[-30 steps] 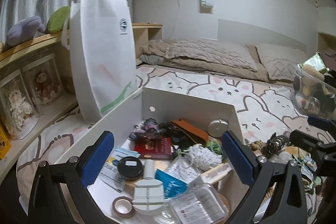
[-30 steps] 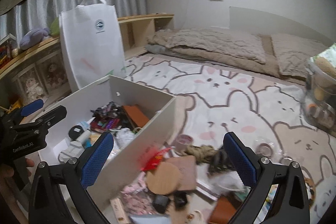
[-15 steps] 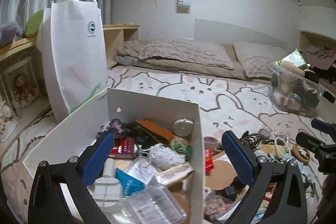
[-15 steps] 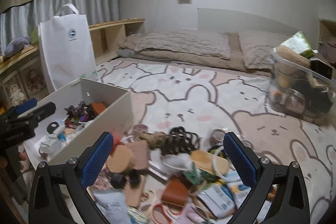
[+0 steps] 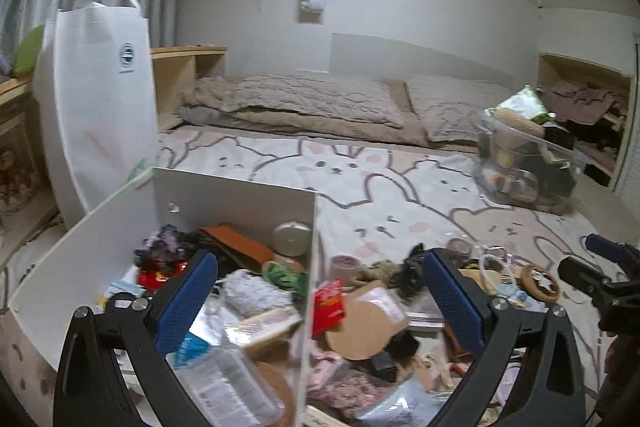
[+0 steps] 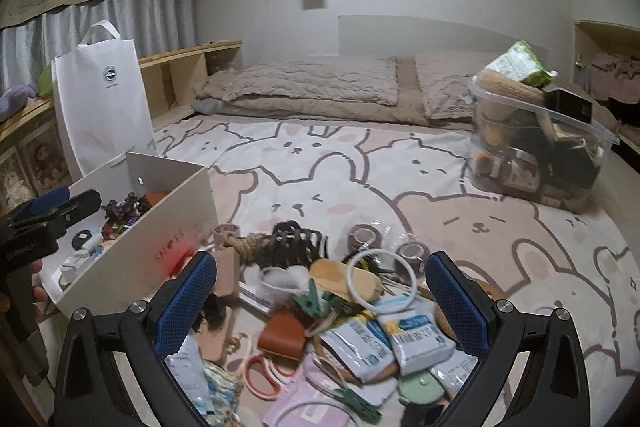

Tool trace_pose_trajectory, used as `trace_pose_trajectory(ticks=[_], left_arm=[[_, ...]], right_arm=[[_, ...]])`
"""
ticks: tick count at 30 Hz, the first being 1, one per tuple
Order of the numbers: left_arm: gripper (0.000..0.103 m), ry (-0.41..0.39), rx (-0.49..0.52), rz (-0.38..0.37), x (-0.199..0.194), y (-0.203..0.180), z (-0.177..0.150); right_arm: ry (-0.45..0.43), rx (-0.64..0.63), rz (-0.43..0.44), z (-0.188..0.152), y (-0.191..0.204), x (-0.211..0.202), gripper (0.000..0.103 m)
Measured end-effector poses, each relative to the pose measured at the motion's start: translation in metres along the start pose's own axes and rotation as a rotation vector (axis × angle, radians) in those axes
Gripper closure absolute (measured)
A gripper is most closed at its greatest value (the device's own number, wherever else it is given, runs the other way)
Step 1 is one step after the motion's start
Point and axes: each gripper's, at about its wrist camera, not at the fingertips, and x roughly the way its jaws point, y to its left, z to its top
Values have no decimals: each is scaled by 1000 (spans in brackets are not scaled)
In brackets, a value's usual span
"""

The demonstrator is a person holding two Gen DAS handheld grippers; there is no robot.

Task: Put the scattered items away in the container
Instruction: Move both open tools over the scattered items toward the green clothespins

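A white open box on the bunny-print blanket holds several small items. My left gripper hangs open and empty over the box's right wall, half above the box and half above the scattered pile. That pile holds a red packet and a round wooden coaster. My right gripper is open and empty above the pile, with the box to its left. Between its fingers lie green clothes pegs, a white ring, a brown pouch and white-blue packets. A black hair claw lies just beyond.
A tall white tote bag stands behind the box by a low wooden shelf. A clear plastic bin full of things sits at the right. Beige pillows and a quilt lie along the far wall. A hand holds the left gripper.
Both grippers have swung to the right and stayed open. The left went from over the box's middle to its right wall; the right went from the box's side to over the pile.
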Motion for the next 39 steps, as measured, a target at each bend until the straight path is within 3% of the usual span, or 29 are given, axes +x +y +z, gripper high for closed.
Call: trace_pose_trajectory(ticks=[22,39], left_arm=[[0,51,167,-80,24,-80,-26],[0,34,150,-142,26,-93,-35]], right_arm=[[-31,107,-59,-35,-64,-20,0],[-60,174,-75,-50,-96,-30,0]])
